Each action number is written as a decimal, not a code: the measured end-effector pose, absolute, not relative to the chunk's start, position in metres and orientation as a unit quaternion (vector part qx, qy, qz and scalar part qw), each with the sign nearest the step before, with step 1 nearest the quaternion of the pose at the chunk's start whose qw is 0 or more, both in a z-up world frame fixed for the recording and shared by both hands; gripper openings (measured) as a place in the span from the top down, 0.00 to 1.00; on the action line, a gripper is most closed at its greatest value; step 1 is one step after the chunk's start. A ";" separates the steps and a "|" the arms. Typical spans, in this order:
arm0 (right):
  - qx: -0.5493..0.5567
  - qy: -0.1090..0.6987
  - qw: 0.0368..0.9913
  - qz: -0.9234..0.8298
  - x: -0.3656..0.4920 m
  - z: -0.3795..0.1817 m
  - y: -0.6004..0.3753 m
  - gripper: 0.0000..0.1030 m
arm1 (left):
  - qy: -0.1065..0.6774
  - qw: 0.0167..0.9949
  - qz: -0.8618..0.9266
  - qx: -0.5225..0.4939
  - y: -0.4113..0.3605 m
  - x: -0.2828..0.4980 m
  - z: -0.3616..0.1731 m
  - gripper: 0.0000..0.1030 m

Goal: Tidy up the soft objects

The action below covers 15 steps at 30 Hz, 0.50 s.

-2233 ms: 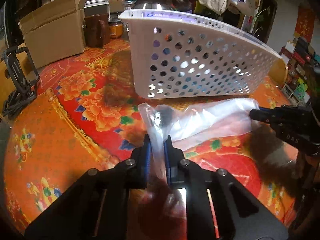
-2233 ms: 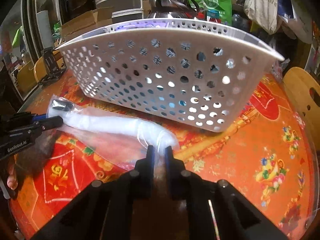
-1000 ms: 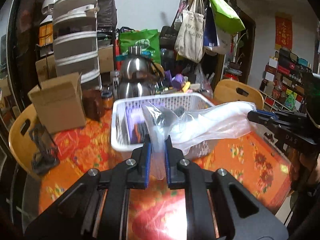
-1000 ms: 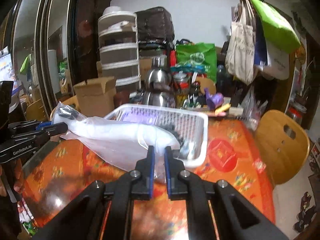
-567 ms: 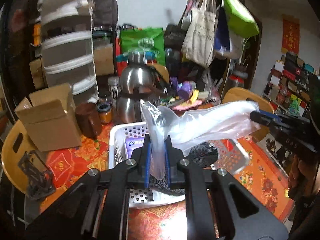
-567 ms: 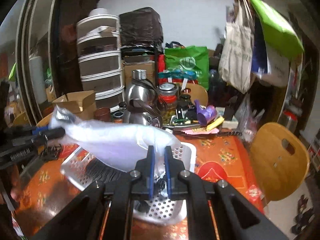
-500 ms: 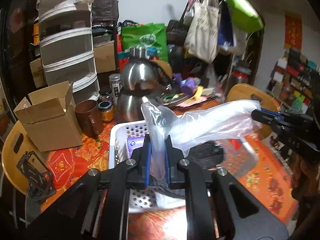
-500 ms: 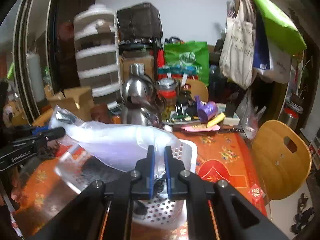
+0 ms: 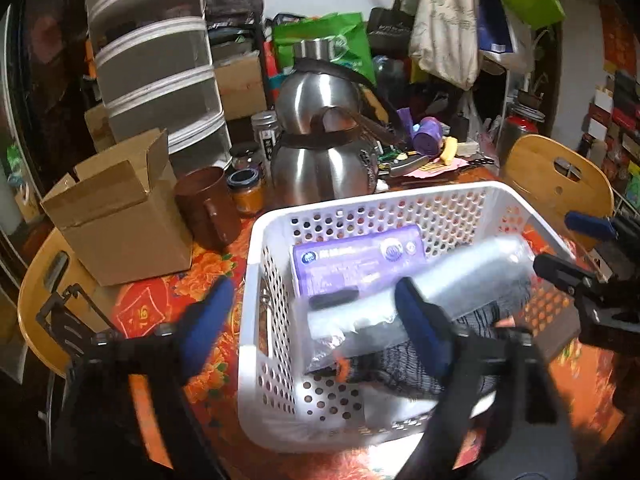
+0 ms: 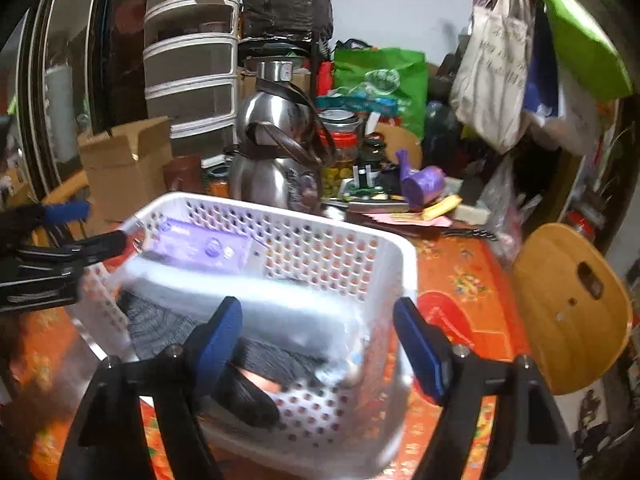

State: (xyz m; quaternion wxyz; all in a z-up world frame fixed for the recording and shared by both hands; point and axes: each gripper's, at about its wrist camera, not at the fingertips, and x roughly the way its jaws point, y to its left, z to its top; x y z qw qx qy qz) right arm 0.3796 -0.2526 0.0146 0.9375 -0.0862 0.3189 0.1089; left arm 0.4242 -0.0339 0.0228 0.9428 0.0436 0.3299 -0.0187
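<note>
Grippers, left [image 9: 316, 328] and right [image 10: 318, 342], gape wide above basket [image 9: 256, 264], empty.

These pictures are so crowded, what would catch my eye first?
Probably the white perforated basket on the orange flowered tablecloth, holding a clear plastic bag laid over a purple packet and dark knitwear. Behind it stand shiny steel kettles; blue-tipped grippers, left and right, hang open.

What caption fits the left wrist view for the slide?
Left gripper open above a white perforated basket holding a clear plastic bag, purple pack and dark knit.
</note>
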 end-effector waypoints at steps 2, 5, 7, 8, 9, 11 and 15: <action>-0.075 0.329 0.934 0.117 0.375 0.009 -0.258 0.23 | 0.332 0.942 -0.020 0.041 -0.034 0.415 0.020 0.15; -0.044 0.332 0.934 0.123 0.364 0.005 -0.270 0.23 | 0.329 0.943 -0.024 0.041 -0.034 0.399 0.020 0.03; -0.016 0.339 0.931 0.132 0.354 0.006 -0.277 0.22 | 0.319 0.946 -0.024 0.047 -0.035 0.383 0.022 0.00; -0.003 0.345 0.929 0.136 0.348 0.006 -0.280 0.19 | 0.318 0.946 -0.024 0.048 -0.035 0.375 0.022 0.00; 0.004 0.350 0.925 0.145 0.338 0.006 -0.281 0.13 | 0.320 0.946 -0.024 0.048 -0.036 0.369 0.024 0.00; -0.001 0.343 0.925 0.161 0.318 0.009 -0.279 0.05 | 0.328 0.944 -0.028 0.036 -0.035 0.353 0.025 0.00; -0.008 0.348 0.926 0.149 0.279 0.011 -0.277 0.02 | 0.334 0.942 -0.038 0.028 -0.036 0.314 0.028 0.00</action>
